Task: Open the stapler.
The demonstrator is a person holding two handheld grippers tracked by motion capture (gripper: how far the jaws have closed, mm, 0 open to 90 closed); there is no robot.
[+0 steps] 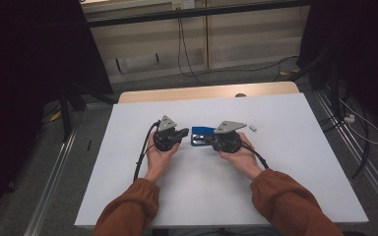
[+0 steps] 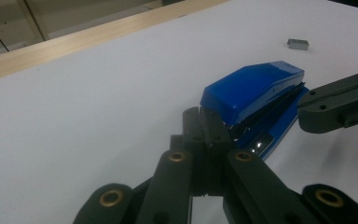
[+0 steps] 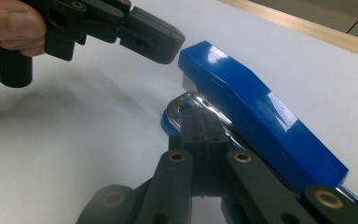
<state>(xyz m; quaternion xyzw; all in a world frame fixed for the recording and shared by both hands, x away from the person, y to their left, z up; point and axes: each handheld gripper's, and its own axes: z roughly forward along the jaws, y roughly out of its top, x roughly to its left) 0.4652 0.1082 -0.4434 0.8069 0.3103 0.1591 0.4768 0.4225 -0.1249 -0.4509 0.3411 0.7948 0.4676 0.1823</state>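
With both tools' jaws closed narrow at the blue stapler point(image 1: 203, 136), left tool point(image 1: 182, 132) and right tool point(image 1: 210, 142) should press evenly, keeping it flat on the white surface point(image 1: 285, 162).

You see a white desk point(image 1: 295, 162) with a wooden far edge, a small grey staple block point(image 1: 252, 128) lying near its right side, cables point(image 1: 187, 59) on the floor beyond.
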